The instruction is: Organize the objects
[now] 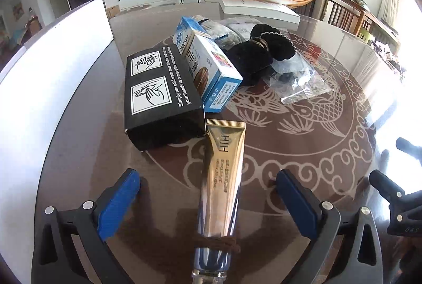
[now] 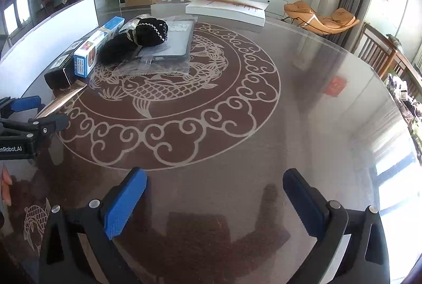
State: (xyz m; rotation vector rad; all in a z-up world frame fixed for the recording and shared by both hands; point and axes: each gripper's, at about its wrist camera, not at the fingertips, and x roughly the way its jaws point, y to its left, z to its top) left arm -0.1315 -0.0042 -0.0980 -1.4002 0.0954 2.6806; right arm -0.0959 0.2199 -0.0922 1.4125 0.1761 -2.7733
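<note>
On the round glass table (image 1: 303, 141), going from the left, we see a white board (image 1: 52, 78) standing on edge, then a black box (image 1: 161, 97) with a blue and white carton (image 1: 211, 70) leaning across it, then a black fabric bundle (image 1: 261, 52) just beside a clear plastic packet (image 1: 300, 81). Our left gripper (image 1: 208, 202) stands wide open with the gold tube (image 1: 224, 173) lying on the table between its blue pads (image 1: 118, 205), neither pad touching it. Further right, our right gripper (image 2: 215, 202) is likewise wide open over bare glass, holding nothing, well apart from the pile.
</note>
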